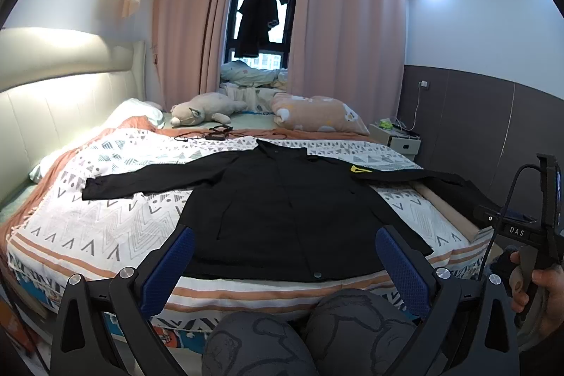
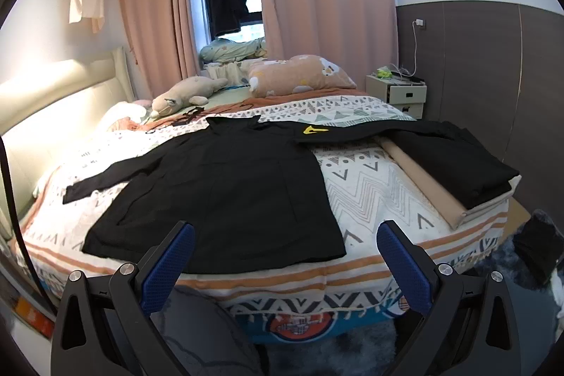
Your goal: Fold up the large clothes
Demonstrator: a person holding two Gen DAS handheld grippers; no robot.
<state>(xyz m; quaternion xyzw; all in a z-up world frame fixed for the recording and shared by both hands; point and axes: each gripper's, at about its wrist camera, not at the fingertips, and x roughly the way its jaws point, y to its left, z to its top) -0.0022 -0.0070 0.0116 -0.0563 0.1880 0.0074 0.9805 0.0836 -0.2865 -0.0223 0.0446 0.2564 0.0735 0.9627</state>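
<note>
Ahead of both wide-open, empty tools [image 1: 282, 256] [image 2: 285, 252]: black jacket [image 1: 278, 217] flat on bed [image 1: 105, 221].

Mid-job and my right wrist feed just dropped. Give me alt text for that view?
A black long-sleeved jacket lies spread flat on a patterned bedspread, sleeves out to both sides. The right tongs hang open at the bed's near edge, holding nothing. A folded dark garment sits at the bed's right side.

Jacket [image 1: 282, 210] right sleeve end beyond bed edge
</note>
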